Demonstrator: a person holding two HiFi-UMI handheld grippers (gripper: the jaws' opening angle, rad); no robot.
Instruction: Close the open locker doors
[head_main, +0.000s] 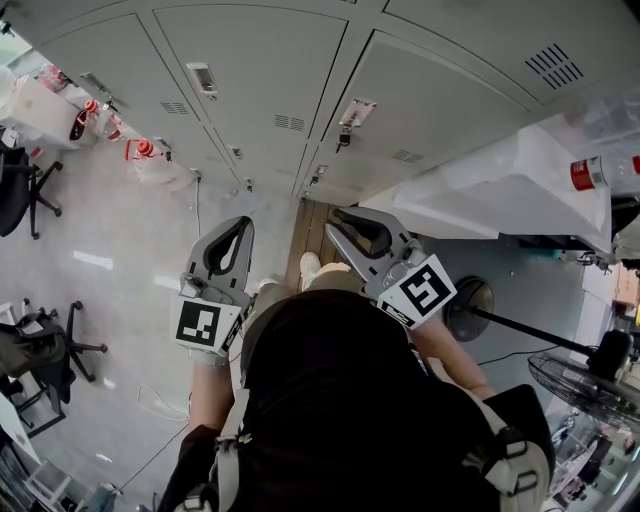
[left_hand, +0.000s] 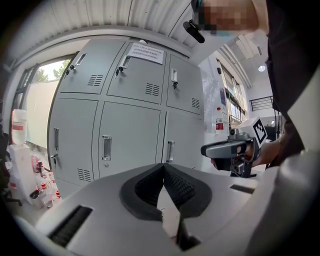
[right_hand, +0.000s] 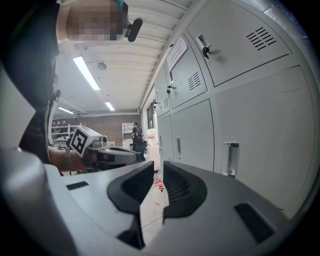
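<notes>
Locker doors (head_main: 250, 70) fill the upper head view, all seemingly shut, straight ahead of both empty grippers; the right gripper (head_main: 338, 218), jaws narrowly apart, looks slightly nearer them than the closed left gripper (head_main: 241, 226).

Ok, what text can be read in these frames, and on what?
Nothing legible.
On the paper notice on an upper locker door: print too small.
On the bottle: red label, blurred.
On the marker cubes: square patterns, no words.
</notes>
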